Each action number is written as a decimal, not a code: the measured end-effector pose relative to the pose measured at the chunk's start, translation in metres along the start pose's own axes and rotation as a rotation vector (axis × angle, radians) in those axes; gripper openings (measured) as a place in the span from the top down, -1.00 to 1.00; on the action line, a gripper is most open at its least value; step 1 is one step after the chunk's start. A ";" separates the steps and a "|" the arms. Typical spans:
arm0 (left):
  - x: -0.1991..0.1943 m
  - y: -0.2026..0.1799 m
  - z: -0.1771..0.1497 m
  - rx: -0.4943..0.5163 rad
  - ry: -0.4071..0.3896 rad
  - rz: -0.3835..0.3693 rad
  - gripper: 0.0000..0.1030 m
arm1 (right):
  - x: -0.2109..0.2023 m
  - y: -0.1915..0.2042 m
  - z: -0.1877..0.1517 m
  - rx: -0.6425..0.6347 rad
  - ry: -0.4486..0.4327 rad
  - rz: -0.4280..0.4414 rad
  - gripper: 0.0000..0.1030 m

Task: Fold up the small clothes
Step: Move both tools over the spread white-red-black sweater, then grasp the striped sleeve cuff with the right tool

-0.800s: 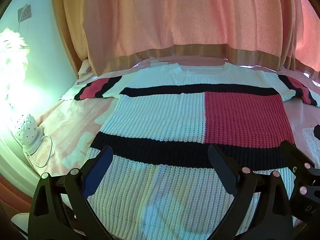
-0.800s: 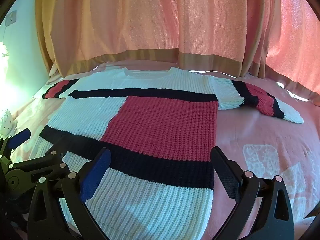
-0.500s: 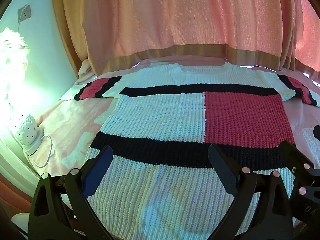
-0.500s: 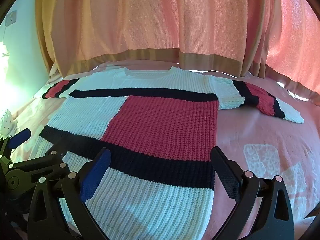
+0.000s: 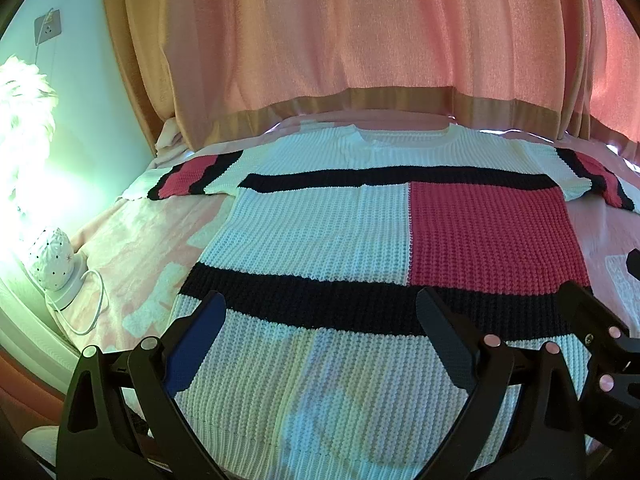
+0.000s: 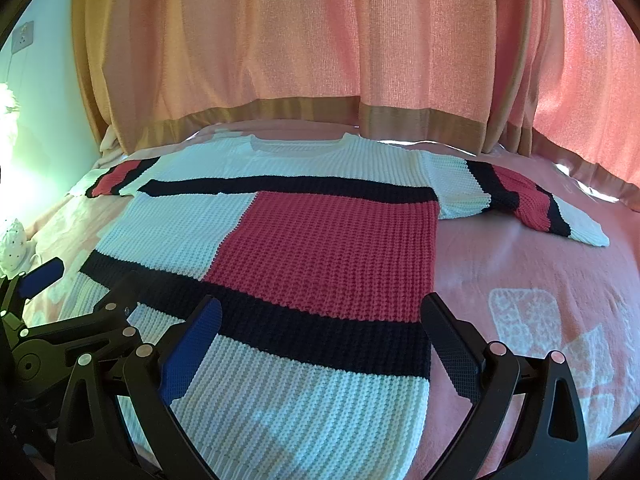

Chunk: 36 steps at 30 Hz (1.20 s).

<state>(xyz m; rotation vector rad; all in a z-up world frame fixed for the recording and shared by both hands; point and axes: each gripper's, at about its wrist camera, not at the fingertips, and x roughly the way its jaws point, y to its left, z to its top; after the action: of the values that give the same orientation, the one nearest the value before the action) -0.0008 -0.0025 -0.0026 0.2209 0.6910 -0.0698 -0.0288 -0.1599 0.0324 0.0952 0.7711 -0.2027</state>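
Observation:
A knitted short-sleeved sweater [image 5: 320,236] in white, black and red blocks lies flat on a pink bed, hem nearest me, neckline far. It also shows in the right wrist view [image 6: 328,256]. My left gripper [image 5: 320,320] is open and empty, hovering over the hem's left half. My right gripper [image 6: 320,324] is open and empty over the hem's right corner. The left sleeve [image 5: 188,176] and right sleeve [image 6: 520,200] are spread out sideways. Each gripper shows at the edge of the other's view.
The pink blanket [image 6: 540,280] covers the bed. Orange-pink curtains [image 5: 360,40] hang behind the far edge. A small white lamp with a cable [image 5: 52,260] sits at the bed's left edge beside a bright light, under a wall socket [image 5: 48,28].
Both grippers have drifted very slightly; the sweater lies the same. Both stay open.

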 end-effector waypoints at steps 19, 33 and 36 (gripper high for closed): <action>-0.008 0.016 0.010 -0.053 -0.018 -0.015 -0.82 | -0.017 -0.027 0.009 0.035 -0.066 0.073 -0.90; -0.006 0.019 0.109 -0.139 -0.163 -0.013 -0.87 | 0.002 -0.347 0.029 0.451 -0.095 -0.116 -0.79; 0.012 0.015 0.107 -0.159 -0.132 -0.007 -0.87 | 0.045 -0.402 0.013 0.586 -0.042 -0.074 -0.61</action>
<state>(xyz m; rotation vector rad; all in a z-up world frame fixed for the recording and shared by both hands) 0.0777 -0.0116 0.0726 0.0611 0.5629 -0.0354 -0.0759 -0.5608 0.0055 0.6155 0.6545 -0.4961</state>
